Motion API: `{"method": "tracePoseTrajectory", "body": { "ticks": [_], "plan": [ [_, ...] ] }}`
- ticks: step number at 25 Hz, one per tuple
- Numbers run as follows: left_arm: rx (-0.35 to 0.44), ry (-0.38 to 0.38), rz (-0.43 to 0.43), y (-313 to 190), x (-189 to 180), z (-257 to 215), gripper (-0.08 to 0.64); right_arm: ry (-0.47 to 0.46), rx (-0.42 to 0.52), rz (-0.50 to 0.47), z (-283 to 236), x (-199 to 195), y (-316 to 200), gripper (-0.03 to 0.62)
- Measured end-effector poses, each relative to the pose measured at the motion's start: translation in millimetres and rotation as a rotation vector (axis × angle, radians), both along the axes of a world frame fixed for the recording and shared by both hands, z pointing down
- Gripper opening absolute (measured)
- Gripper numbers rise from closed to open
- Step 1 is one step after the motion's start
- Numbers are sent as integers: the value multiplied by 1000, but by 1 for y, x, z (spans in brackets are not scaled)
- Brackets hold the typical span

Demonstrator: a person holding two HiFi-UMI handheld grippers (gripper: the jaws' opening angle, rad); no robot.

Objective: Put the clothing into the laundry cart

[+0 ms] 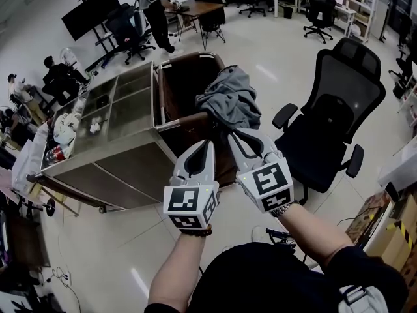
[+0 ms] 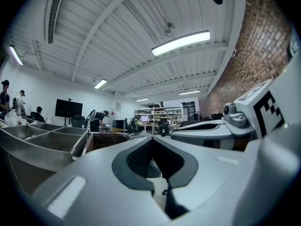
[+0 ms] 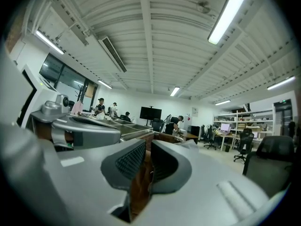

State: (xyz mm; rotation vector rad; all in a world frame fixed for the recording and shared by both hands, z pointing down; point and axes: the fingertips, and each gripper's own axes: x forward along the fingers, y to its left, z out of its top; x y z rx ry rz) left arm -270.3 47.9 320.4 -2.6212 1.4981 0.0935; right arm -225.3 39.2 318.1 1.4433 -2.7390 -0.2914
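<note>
A grey garment (image 1: pixel 228 100) hangs crumpled over the near right rim of the brown laundry cart (image 1: pixel 172 83), partly inside it. My right gripper (image 1: pixel 236 135) points up at the cloth's lower edge. Its jaws stand shut to a sliver, and in the right gripper view (image 3: pixel 149 142) only the brown cart wall (image 3: pixel 162 138) shows through them, no cloth. My left gripper (image 1: pixel 207 145) sits just left of it, against the cart's front wall. Its tips meet in the left gripper view (image 2: pixel 151 140), with nothing between them.
A steel trolley (image 1: pixel 124 103) with open compartments stands against the cart's left side. A black office chair (image 1: pixel 339 103) is close on the right. A person (image 1: pixel 158 12) bends over a desk behind the cart, and a monitor stand (image 1: pixel 91 12) stands at the far left.
</note>
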Motion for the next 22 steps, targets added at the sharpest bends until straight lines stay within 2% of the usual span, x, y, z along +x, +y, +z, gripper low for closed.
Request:
{"method": "tracePoseTrajectory", "body": {
  "ticks": [6, 22],
  "plan": [
    [8, -3, 11, 3, -2, 1, 2, 1, 12, 9, -2, -4, 3, 3],
    [12, 3, 31, 14, -11, 1, 2, 5, 34, 18, -6, -15, 17, 0]
  ]
}}
